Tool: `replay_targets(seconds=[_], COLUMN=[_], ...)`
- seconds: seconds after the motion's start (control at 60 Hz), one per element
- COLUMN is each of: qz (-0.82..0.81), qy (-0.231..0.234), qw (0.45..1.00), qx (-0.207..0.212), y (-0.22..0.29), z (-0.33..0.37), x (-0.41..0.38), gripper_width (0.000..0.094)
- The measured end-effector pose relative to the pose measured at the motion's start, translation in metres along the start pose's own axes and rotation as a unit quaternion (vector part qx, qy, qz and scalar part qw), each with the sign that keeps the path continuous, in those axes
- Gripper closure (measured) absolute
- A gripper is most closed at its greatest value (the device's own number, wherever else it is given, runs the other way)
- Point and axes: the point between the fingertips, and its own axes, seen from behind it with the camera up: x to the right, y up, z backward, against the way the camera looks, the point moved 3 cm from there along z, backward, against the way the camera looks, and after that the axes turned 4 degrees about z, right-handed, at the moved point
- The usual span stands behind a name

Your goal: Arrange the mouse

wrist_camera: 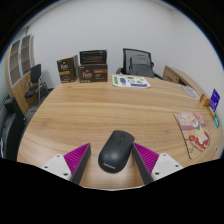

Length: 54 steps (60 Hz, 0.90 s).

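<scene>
Counter (pixel 90 115) of pale wood, rounded, fills most of the view. At its far edge stand two dark boxes (pixel 82 68) side by side, one with printed fronts; lettering too small to read. Beyond them, a black chair (pixel 138 63) at the far side and another chair (pixel 36 78) off to the left, near a white shelf unit (pixel 20 55). Flat printed sheet (pixel 131 81) lies on the far part of the counter, right of the boxes. On the right side lies a booklet (pixel 188 131) with a coloured cover, and past it a small blue item (pixel 214 98), partly cut off and not identifiable. Nothing lies between the tool and the far boxes other than bare wood.

Mouse (pixel 116 151): black, smooth, oval, resting on the counter, long axis pointing away from the camera. It sits between the two fingers, with a visible gap of wood at each side. Its near end is cut off by the lower edge of the view.

Tool (pixel 114 158) open; magenta pads (pixel 77 157) face inward, neither touching the mouse.
</scene>
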Motion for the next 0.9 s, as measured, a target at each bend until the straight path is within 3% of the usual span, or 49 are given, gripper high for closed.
replay_targets(seconds=[0.3,0.467,0.517,0.55,0.9], qz=[-0.006,-0.010,-0.010,-0.010,-0.014], qy=[0.011,0.009,0.004,-0.001,0.003], qw=[1.000,1.000,1.000,1.000,1.000], qx=[0.002,0.002,0.003,0.003,0.000], y=[0.014,0.018,0.019,0.019,0.018], z=[-0.016,-0.020,-0.021,-0.022,-0.021], x=[-0.007,-0.006,-0.004,-0.002,0.001], gripper_width=[0.0097,0.0237,0.0325,0.0435,0.0588])
